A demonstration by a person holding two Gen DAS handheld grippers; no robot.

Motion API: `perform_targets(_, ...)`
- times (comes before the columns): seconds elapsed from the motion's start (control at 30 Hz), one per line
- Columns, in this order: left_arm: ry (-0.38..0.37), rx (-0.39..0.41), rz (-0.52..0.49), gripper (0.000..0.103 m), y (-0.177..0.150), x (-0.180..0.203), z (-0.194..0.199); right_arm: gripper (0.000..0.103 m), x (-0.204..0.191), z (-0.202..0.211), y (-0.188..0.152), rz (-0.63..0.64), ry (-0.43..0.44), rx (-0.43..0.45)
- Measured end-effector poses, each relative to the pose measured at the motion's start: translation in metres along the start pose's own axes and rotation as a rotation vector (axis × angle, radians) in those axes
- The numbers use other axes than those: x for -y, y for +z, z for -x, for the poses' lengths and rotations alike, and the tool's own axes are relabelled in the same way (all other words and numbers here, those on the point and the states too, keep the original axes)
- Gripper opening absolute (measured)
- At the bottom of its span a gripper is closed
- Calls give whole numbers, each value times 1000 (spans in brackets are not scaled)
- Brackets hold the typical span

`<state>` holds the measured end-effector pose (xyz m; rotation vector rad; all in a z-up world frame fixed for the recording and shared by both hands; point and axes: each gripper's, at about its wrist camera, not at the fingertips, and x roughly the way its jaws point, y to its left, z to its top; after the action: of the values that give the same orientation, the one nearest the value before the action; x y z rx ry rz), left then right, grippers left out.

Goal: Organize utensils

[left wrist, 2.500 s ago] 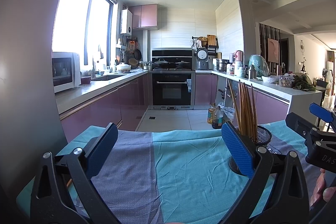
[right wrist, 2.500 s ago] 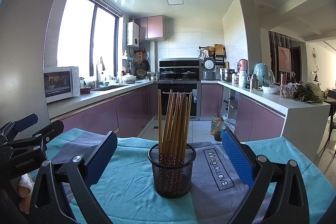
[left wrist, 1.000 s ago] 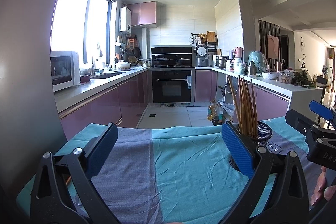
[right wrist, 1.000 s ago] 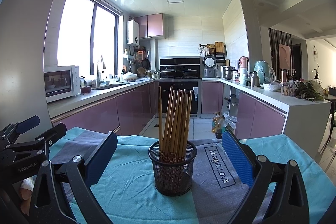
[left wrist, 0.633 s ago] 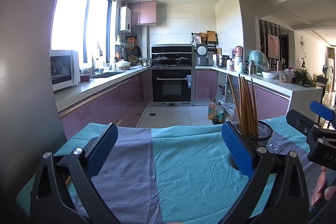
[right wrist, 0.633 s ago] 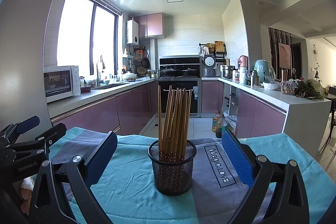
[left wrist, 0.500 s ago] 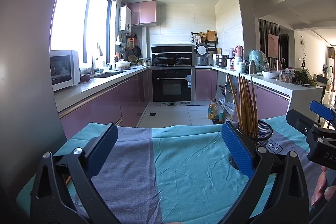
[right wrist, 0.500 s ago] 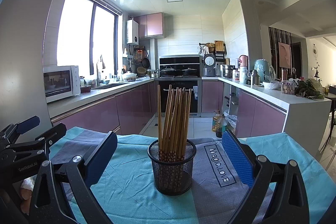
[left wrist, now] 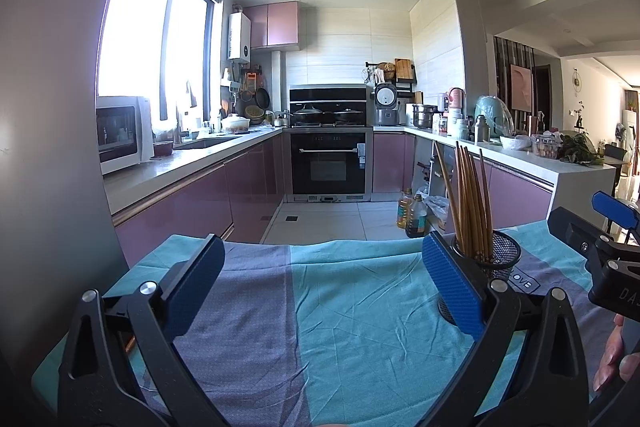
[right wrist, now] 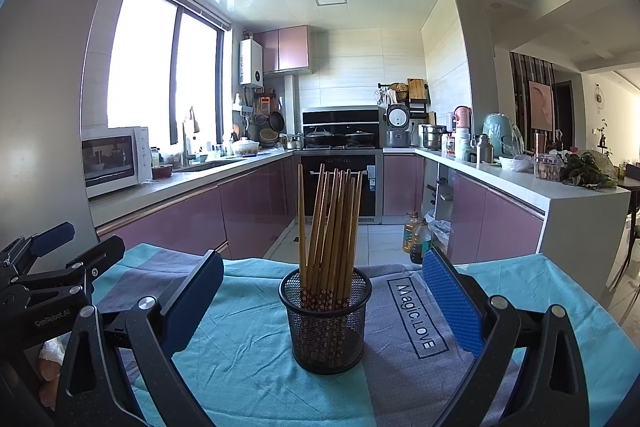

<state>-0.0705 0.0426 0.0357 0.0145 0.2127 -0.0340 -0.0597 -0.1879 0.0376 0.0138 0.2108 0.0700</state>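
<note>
Chopsticks (right wrist: 328, 227) are standing upright in a black mesh cup (right wrist: 326, 323), which is sitting on a teal and grey cloth (right wrist: 240, 343). The right gripper (right wrist: 320, 291) is hovering just before the cup, jaws spread wide, holding nothing. The left gripper (left wrist: 320, 279) is waiting beside it, equally wide and empty, over bare cloth.

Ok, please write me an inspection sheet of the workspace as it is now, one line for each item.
Surface: teal and grey cloth, creased, printed "Magic.LOVE".
Job's things: wooden chopsticks upright in a black mesh cup.
Clutter: nothing seen on the cloth.
Grippers: left gripper and right gripper both have open jaws and hold nothing; the cup stands ahead of the right one.
Cables: nothing seen.
Surroundings: kitchen with oven, microwave, crowded counters.
</note>
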Motion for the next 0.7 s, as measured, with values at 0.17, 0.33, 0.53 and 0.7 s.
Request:
perform_targets(0.17, 0, 0, -1, 97, 0, -1, 1, 96, 0, 0, 1, -1, 1, 0)
perform_targets(0.33, 0, 0, -1, 97, 0, 0, 0, 96, 0, 0, 0, -1, 2, 0)
perform_targets(0.53, 1, 1, -1, 97, 1, 0, 0, 96, 0, 0, 1, 0, 1, -1)
perform_targets(0.7, 7, 4, -5, 97, 2, 0, 0, 96, 0, -1, 2, -1, 1, -3)
